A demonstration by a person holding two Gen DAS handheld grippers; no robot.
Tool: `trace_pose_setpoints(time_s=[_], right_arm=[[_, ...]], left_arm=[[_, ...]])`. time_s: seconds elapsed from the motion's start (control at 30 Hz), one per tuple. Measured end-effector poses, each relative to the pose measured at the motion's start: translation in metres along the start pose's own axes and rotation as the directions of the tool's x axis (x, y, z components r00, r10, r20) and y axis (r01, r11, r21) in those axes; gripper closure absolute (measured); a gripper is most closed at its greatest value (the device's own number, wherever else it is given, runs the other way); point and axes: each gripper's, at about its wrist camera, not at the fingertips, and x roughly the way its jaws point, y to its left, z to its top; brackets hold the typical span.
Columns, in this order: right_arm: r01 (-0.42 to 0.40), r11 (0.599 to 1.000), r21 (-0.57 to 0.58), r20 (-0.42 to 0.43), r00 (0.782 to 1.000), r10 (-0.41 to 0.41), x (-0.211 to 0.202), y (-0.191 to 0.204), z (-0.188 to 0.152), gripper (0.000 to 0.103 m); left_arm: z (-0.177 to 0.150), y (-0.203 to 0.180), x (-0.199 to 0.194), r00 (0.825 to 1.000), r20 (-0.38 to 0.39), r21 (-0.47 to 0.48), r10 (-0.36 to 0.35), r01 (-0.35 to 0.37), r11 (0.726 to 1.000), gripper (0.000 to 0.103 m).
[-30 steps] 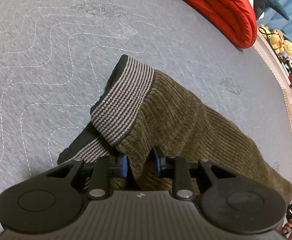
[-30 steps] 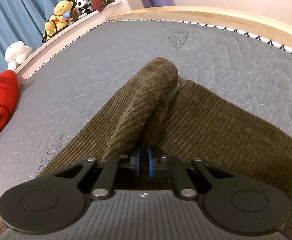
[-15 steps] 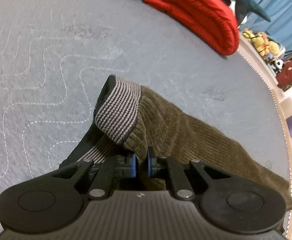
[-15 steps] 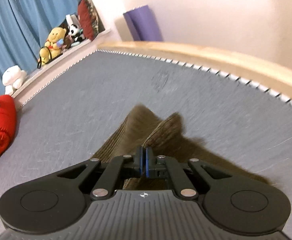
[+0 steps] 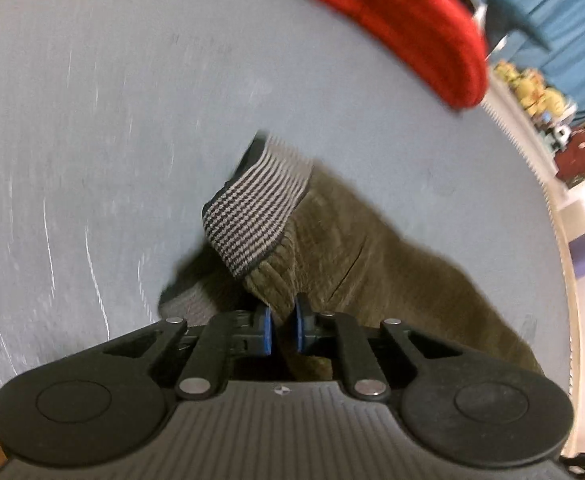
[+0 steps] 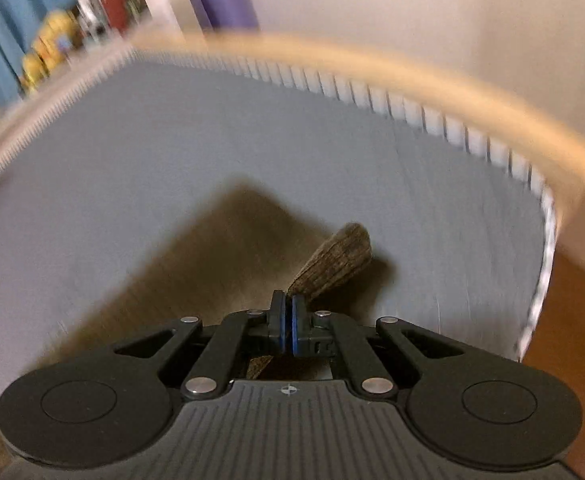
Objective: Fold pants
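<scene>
While both ends are lifted from the grey mattress (image 5: 92, 120), the brown corduroy pants (image 5: 372, 248) hang unfolded. Left gripper (image 5: 280, 330) is clamped on fabric beside the striped waistband (image 5: 252, 216); right gripper (image 6: 287, 326) pinches a leg end (image 6: 340, 256). No fold is complete; bringing the ends together remains.

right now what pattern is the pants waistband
Thin grey and black stripes on the waistband, clearest in the left wrist view.

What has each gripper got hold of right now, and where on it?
Both hold the olive-brown corduroy pants. The left gripper pinches the corduroy just below the grey-and-black striped knit waistband. The right gripper is clamped on a leg end.
</scene>
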Motion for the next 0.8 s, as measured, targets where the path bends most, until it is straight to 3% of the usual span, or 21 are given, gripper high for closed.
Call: trace_pose_setpoints(time_s=[0.07,0.13,0.27,0.37,0.47,0.5,0.53,0.57,0.67,0.73,0.8], right_arm=[[-0.014,0.996,0.093,-0.053,0.998,0.019,0.021,-0.021,-0.001,0.096],[-0.054,0.983,0.177,-0.027,0.998,0.059,0.031,-0.040,0.004,0.093],[-0.114,0.969,0.221,0.004,0.993,0.116,0.041,-0.051,0.015,0.092],[-0.109,0.974,0.201,0.036,0.994,0.104,0.038,-0.044,0.018,0.092],[-0.092,0.980,0.177,0.059,0.995,0.083,0.033,-0.038,0.022,0.091],[-0.086,0.980,0.178,0.058,0.995,0.077,0.033,-0.038,0.024,0.091],[-0.071,0.983,0.172,0.053,0.997,0.062,0.035,-0.037,0.025,0.092],[-0.055,0.985,0.162,0.050,0.998,0.048,0.035,-0.037,0.025,0.100],[-0.029,0.990,0.136,0.082,0.996,0.018,0.031,-0.038,0.023,0.103],[-0.023,0.993,0.112,0.187,0.982,0.002,0.012,-0.035,0.026,0.103],[-0.049,0.996,0.080,0.332,0.943,0.020,-0.016,-0.032,0.035,0.103]], left_arm=[[0.000,0.008,0.004,1.000,-0.021,-0.062,0.010,-0.011,0.998,0.082],[0.002,0.012,0.004,1.000,-0.013,-0.088,0.001,-0.003,0.996,0.062],[0.003,0.018,0.004,1.000,0.007,-0.131,0.019,-0.018,0.991,0.055],[0.007,0.021,0.008,0.999,-0.005,-0.142,0.036,-0.036,0.989,0.055],[0.008,0.019,0.009,0.999,0.003,-0.126,0.054,-0.053,0.991,0.062],[0.009,0.017,0.009,0.998,0.011,-0.120,0.058,-0.056,0.991,0.078],[0.009,0.016,0.008,0.998,0.017,-0.115,0.060,-0.058,0.992,0.083],[0.008,0.015,0.006,0.998,0.030,-0.106,0.055,-0.052,0.993,0.089],[0.006,0.005,-0.007,0.996,0.082,-0.077,0.045,-0.039,0.996,0.094],[0.003,-0.002,-0.023,0.992,0.119,-0.052,0.028,-0.022,0.998,0.095],[-0.002,-0.009,-0.040,0.989,0.145,-0.020,-0.004,0.007,1.000,0.095]])
